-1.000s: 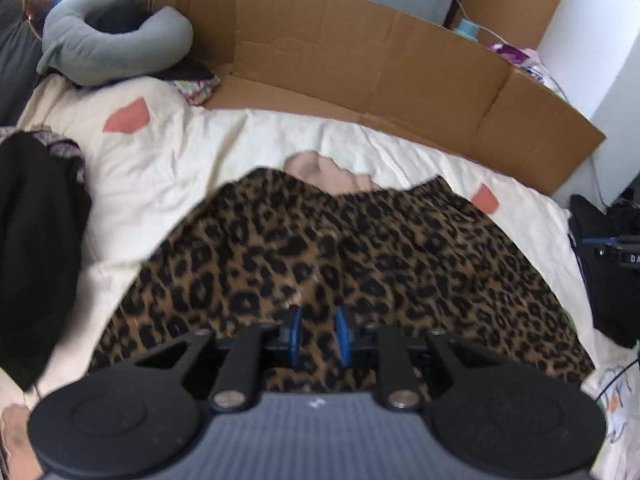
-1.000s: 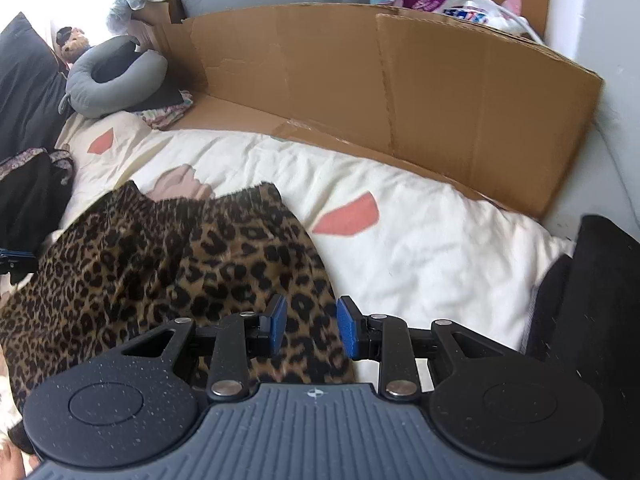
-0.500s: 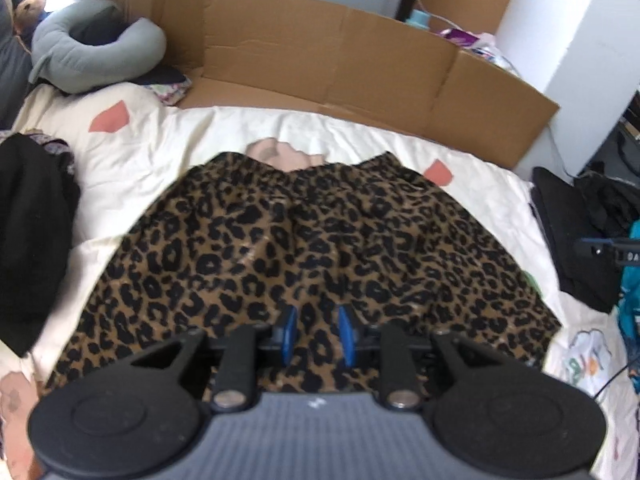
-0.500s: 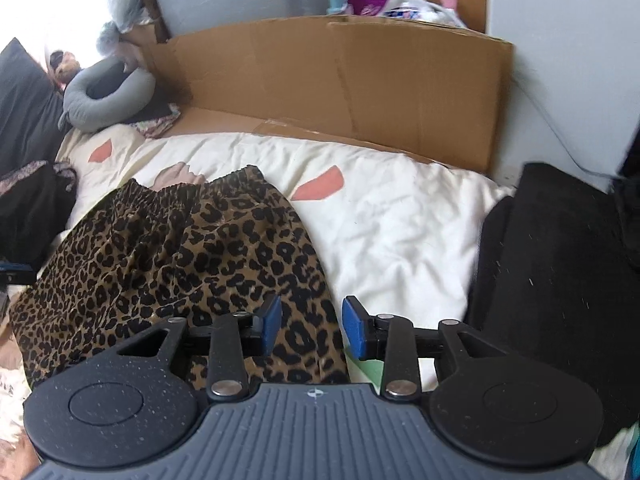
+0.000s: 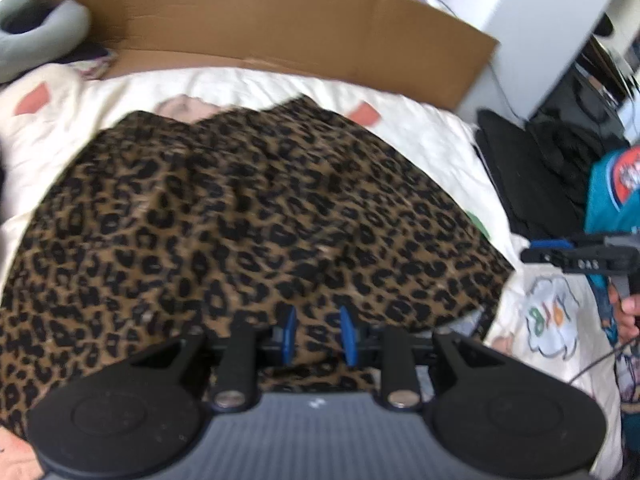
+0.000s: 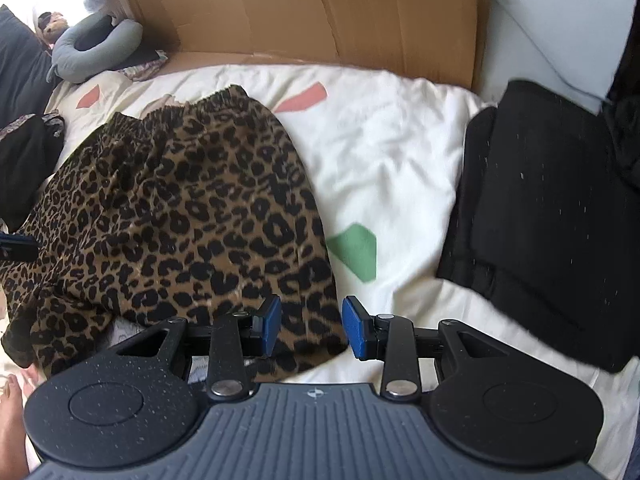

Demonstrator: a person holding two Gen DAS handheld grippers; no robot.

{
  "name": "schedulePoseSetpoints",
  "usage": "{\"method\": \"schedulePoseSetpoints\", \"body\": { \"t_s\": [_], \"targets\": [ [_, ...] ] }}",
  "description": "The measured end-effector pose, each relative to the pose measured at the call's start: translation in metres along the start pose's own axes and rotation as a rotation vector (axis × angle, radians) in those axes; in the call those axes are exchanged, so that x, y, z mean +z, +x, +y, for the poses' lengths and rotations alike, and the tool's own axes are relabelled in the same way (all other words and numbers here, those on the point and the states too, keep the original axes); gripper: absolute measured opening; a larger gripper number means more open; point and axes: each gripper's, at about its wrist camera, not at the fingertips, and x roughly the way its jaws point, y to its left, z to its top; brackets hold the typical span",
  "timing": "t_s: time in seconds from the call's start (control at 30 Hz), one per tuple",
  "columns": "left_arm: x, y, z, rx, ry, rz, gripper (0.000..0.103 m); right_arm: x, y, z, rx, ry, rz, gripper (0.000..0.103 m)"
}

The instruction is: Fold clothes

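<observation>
A leopard-print skirt lies spread flat on the white bedspread, waistband toward the cardboard at the far side. The left tongs hover over the skirt's near hem, blue pads parted, with fabric showing below the gap rather than pinched. The right tongs hang at the skirt's near right corner, released and gripping nothing (their jaws have just been opening), the hem edge beneath the gap. A folded black garment lies well right of the skirt
</observation>
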Motion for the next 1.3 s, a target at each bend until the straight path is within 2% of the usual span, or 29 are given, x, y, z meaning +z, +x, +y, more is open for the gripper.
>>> {"method": "schedulePoseSetpoints", "body": {
  "t_s": [0.2, 0.23, 0.27, 0.33, 0.4, 0.47, 0.5, 0.73, 0.87, 1.03, 1.3],
  "targets": [
    [0.001, 0.025, -0.031, -0.013, 0.094, 0.078, 0.037, -0.010, 0.003, -0.010, 0.007, 0.043, 0.022, 0.041],
    [-0.002, 0.028, -0.035, -0.016, 0.105, 0.090, 0.041, -0.011, 0.004, -0.010, 0.008, 0.049, 0.028, 0.041],
    [-0.005, 0.031, -0.039, -0.023, 0.118, 0.100, 0.050, -0.013, 0.005, -0.011, 0.008, 0.054, 0.034, 0.041],
    [-0.012, 0.037, -0.045, -0.022, 0.149, 0.118, 0.062, -0.016, 0.006, -0.012, 0.006, 0.053, 0.042, 0.041],
    [-0.018, 0.041, -0.049, -0.007, 0.169, 0.135, 0.062, -0.018, 0.009, -0.012, -0.001, 0.050, 0.051, 0.042],
    [-0.023, 0.042, -0.050, 0.008, 0.185, 0.147, 0.065, -0.021, 0.013, -0.012, -0.012, 0.045, 0.061, 0.049],
    [-0.025, 0.042, -0.051, 0.016, 0.195, 0.153, 0.066, -0.022, 0.015, -0.012, -0.017, 0.043, 0.069, 0.052],
    [-0.039, 0.048, -0.052, 0.071, 0.290, 0.202, 0.066, -0.030, 0.030, -0.007, -0.011, 0.002, 0.113, 0.052],
    [-0.048, 0.043, -0.050, 0.094, 0.325, 0.215, 0.061, -0.035, 0.036, -0.003, -0.008, -0.008, 0.125, 0.052],
    [-0.060, 0.032, -0.048, 0.110, 0.349, 0.233, 0.059, -0.036, 0.039, -0.003, 0.002, -0.003, 0.115, 0.052],
    [-0.072, 0.014, -0.025, 0.112, 0.253, 0.238, 0.052, -0.036, 0.037, -0.009, -0.004, 0.008, 0.098, 0.052]
  ]
}}
